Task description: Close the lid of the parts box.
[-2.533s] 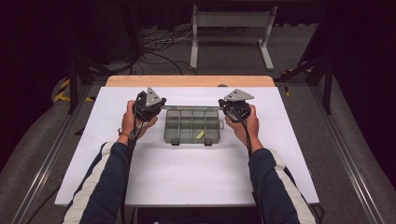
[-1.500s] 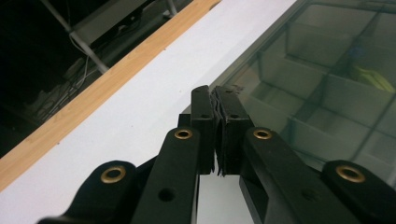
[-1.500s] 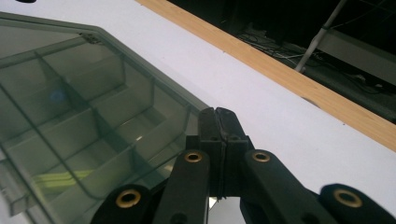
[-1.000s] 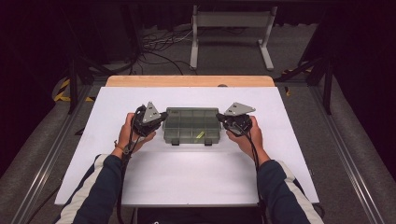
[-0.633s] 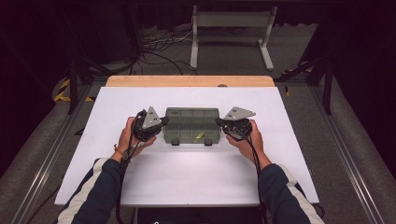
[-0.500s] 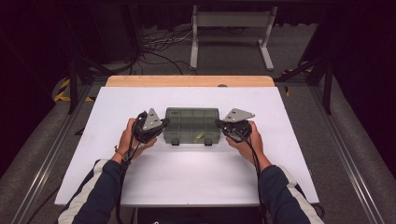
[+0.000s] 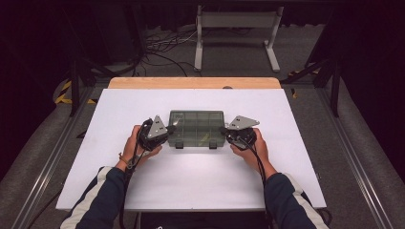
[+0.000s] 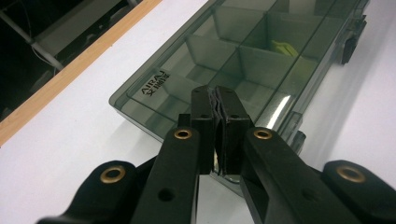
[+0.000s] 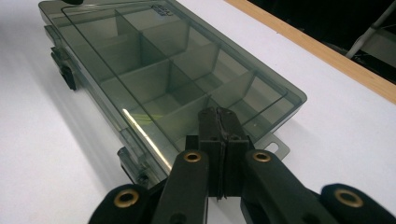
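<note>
A smoked plastic box (image 7: pixel 196 128) is seen lying flat, lid closed, near the middle of the white table (image 7: pixel 200 186), slightly toward the far wooden edge (image 7: pixel 193 82). Its two latches (image 7: pixel 195 145) are turned toward the person. A yellow item (image 8: pixel 281 46) is seen through the lid in one compartment.

The left gripper (image 7: pixel 166 131) is held at the box's left end, the right gripper (image 7: pixel 224 131) at its right end. Both pairs of jaws are pressed together with nothing between them; in the gripper views the tips are set over the lid near each end, but contact cannot be told.

Bare table is left on all sides, widest in front of the box toward the person.

Compared with 2.5 s ago, the lid has been brought down from open, and both hands have been drawn nearer the person.
</note>
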The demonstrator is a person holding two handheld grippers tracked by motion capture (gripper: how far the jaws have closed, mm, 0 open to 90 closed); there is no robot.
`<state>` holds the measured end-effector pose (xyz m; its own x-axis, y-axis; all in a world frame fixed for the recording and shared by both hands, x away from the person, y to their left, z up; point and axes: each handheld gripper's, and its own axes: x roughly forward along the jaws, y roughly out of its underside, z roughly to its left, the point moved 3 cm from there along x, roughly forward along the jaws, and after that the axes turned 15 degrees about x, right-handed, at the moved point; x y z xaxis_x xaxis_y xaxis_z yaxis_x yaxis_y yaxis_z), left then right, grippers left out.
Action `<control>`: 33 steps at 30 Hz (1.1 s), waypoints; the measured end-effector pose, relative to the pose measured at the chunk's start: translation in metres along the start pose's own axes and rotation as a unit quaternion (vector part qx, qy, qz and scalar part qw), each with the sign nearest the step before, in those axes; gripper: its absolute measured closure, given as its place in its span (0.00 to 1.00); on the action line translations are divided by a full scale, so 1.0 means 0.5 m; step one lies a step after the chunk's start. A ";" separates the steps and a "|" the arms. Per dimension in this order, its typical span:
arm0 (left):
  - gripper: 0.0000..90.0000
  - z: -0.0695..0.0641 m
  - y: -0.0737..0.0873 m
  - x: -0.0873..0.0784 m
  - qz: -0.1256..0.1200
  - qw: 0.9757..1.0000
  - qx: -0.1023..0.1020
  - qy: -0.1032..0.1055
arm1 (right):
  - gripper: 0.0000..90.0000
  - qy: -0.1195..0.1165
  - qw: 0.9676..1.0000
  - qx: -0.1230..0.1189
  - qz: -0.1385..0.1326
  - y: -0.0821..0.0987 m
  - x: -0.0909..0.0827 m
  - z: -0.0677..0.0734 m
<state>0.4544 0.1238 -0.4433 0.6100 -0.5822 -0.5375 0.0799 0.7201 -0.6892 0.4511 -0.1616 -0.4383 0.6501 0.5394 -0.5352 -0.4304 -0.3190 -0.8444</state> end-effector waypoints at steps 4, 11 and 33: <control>0.97 -0.003 0.001 0.000 -0.004 1.000 -0.001 0.002 | 1.00 -0.001 1.000 -0.002 0.001 0.004 0.001 0.005; 0.97 -0.011 0.006 0.004 -0.009 1.000 -0.011 0.008 | 1.00 -0.003 1.000 -0.003 0.002 0.011 0.003 0.013; 0.97 -0.015 0.029 0.010 -0.032 0.998 -0.043 0.019 | 1.00 -0.013 1.000 0.017 -0.017 0.027 0.003 0.016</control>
<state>0.4527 0.1283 -0.4597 0.5748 -0.6410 -0.5086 0.0484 0.6471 -0.7608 0.4415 -0.1589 -0.4503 0.6478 0.5697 -0.5057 -0.4301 -0.2744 -0.8601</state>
